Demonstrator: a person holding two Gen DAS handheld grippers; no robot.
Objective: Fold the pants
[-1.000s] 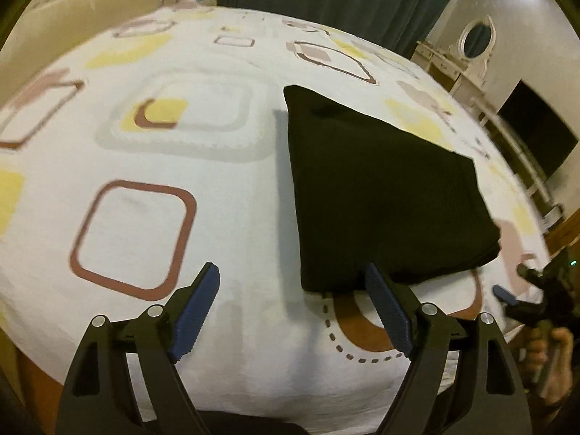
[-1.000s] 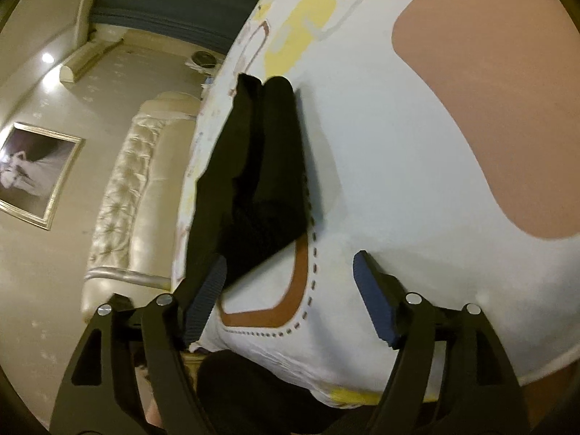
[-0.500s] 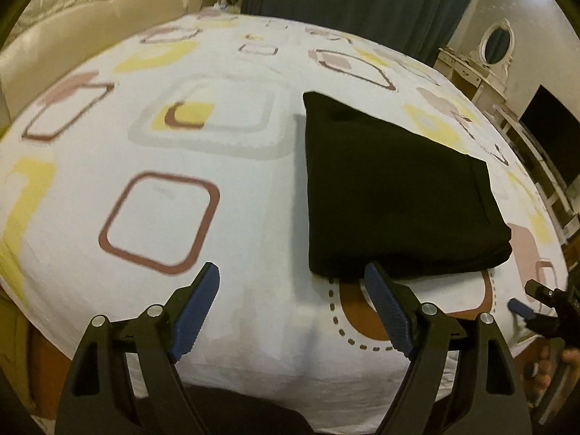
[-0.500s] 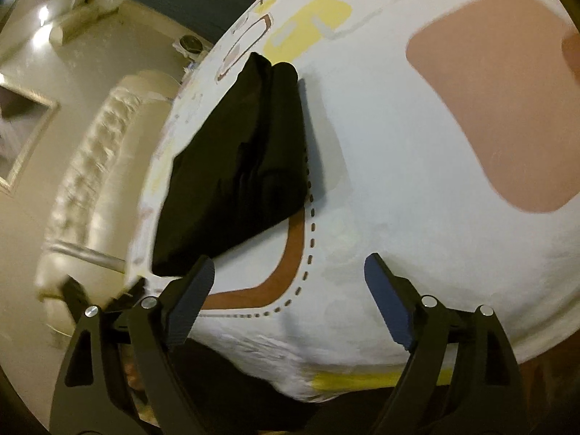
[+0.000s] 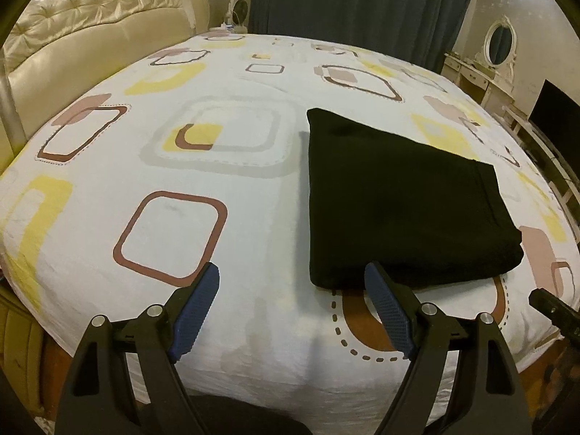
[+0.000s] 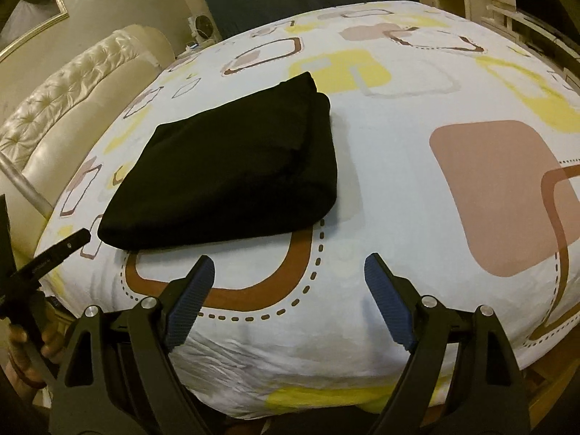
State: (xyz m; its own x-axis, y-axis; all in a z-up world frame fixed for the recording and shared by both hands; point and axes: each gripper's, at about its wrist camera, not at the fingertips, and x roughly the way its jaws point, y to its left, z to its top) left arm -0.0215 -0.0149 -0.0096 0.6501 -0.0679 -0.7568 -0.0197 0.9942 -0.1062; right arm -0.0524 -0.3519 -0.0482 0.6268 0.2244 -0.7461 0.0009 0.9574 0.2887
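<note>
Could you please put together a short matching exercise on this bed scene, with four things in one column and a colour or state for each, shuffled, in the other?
Things:
1. pants
2. headboard
3. curtain
4. left gripper

Colours or states:
A. cream, tufted
B. open, nothing between the jaws
C. black, folded flat on the bedsheet
D. dark blue-green, hanging behind the bed

Pairs: 1-C, 2-A, 3-D, 4-B
</note>
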